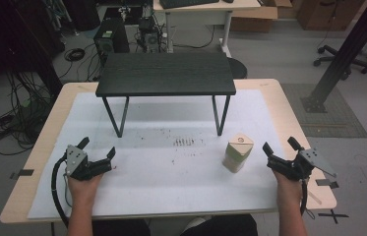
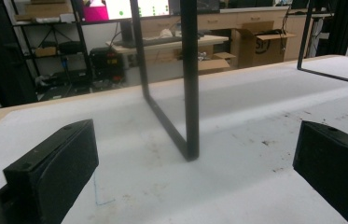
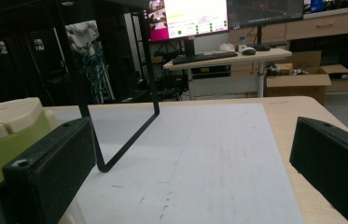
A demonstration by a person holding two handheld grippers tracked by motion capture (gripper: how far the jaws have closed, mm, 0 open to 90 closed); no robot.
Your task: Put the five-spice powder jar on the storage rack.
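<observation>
**Desk:** What does the high view give us?

**Photographer:** A carton [image 1: 237, 152] stands upright on the white-covered bench [image 1: 171, 191], in front of the black stand's [image 1: 166, 73] right leg. The right gripper [image 1: 280, 150] rests just beside it, fingers spread and holding nothing; the carton lies to that gripper's left. The left gripper [image 1: 98, 147], fingers likewise apart and empty, sits well away across the bench. The right hand [image 1: 289, 189] is plainly the nearer.

**Desk:** And the left gripper view?

**Photographer:** Two black fingers [image 2: 52, 170] wide apart over bare sheet, looking at the stand's left leg [image 2: 189, 79].

**Desk:** The right gripper view?

**Photographer:** The carton [image 3: 8, 130], cream top over green sides, sits at the far left, partly behind the left-hand finger [image 3: 50, 168] rather than between the pair. Its long axis is vertical. My reading: the gripper would have to swing left to bracket it.
</observation>
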